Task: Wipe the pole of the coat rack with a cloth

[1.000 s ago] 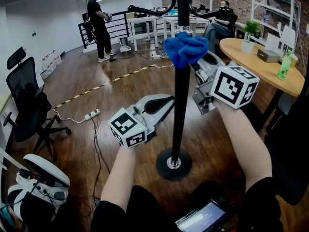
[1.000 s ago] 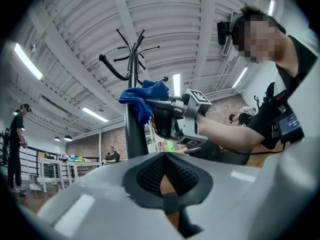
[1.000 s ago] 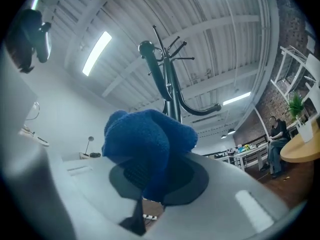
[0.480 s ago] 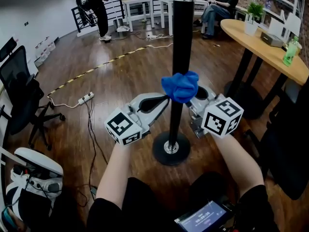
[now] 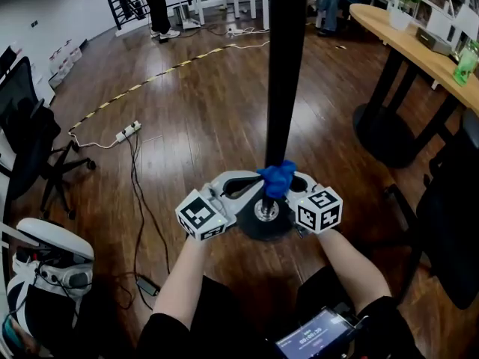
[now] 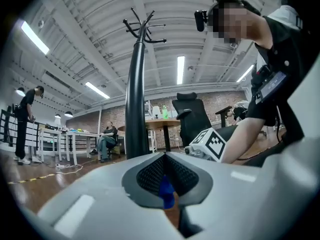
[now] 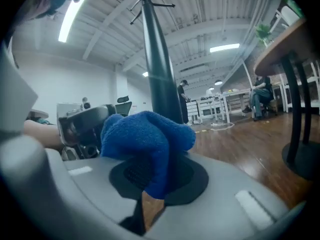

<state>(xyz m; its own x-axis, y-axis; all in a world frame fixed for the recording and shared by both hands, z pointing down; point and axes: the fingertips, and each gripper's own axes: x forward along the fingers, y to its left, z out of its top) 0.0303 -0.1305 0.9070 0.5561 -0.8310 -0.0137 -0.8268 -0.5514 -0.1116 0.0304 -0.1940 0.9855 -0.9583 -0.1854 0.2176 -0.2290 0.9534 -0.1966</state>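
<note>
The coat rack's black pole (image 5: pixel 287 66) rises from a round base (image 5: pixel 263 217) on the wooden floor. My right gripper (image 5: pixel 287 188) is shut on a blue cloth (image 5: pixel 277 179), which is pressed against the pole just above the base. In the right gripper view the cloth (image 7: pixel 145 139) bulges over the jaws (image 7: pixel 150 186), with the pole (image 7: pixel 159 74) close behind. My left gripper (image 5: pixel 253 186) sits low on the pole's left side, jaws shut. In the left gripper view (image 6: pixel 166 186) a blue sliver shows at the slit, and the pole (image 6: pixel 136 99) stands slightly to the left.
A round wooden table (image 5: pixel 419 40) on a dark pedestal (image 5: pixel 385 129) stands at the right, with a black chair (image 5: pixel 449 215) nearer. An office chair (image 5: pixel 34 152) is at the left. A power strip and cables (image 5: pixel 127 132) lie on the floor. People are far back.
My right gripper has slid the blue cloth down the pole from high up to just above the base. The left gripper has dropped with it.
</note>
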